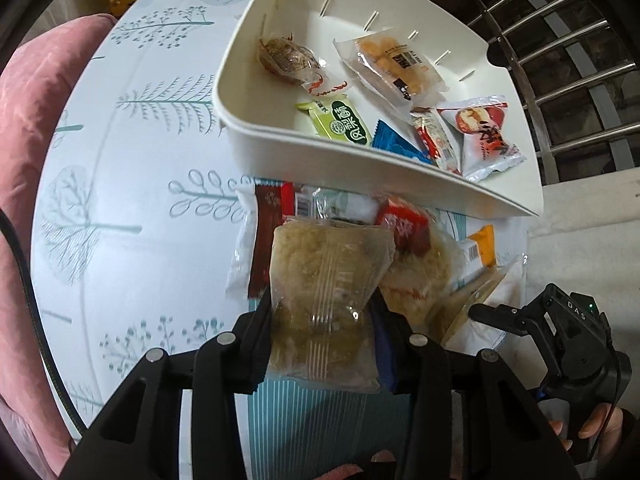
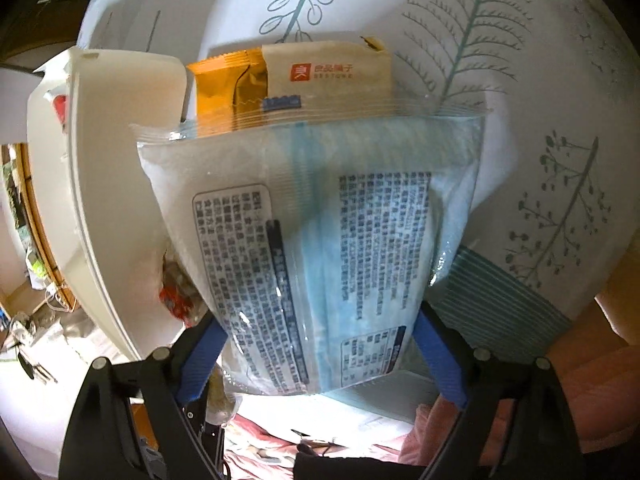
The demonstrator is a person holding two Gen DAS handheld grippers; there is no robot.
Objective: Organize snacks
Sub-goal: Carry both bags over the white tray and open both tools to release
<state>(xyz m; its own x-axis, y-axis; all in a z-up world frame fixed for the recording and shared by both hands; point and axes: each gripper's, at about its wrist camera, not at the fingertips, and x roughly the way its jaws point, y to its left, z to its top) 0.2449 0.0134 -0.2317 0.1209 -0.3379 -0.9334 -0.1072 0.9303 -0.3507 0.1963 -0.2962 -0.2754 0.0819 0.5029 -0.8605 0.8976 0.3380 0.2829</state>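
Partly, clear packet (image 1: pixel 324 300) hides left tongs (image 1: pixel 320 344); print (image 2: pixel 308 248) illegible.

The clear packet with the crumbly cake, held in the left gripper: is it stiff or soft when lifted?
The clear cake packet probably stays fairly stiff, since it stands up above the left gripper. Its film looks glossy, so it may slip. The crumbly filling seems fragile under a hard squeeze.

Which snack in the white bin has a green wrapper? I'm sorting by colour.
The green-wrapped snack at the white bin's near wall; the rest are clear, blue or red-white.
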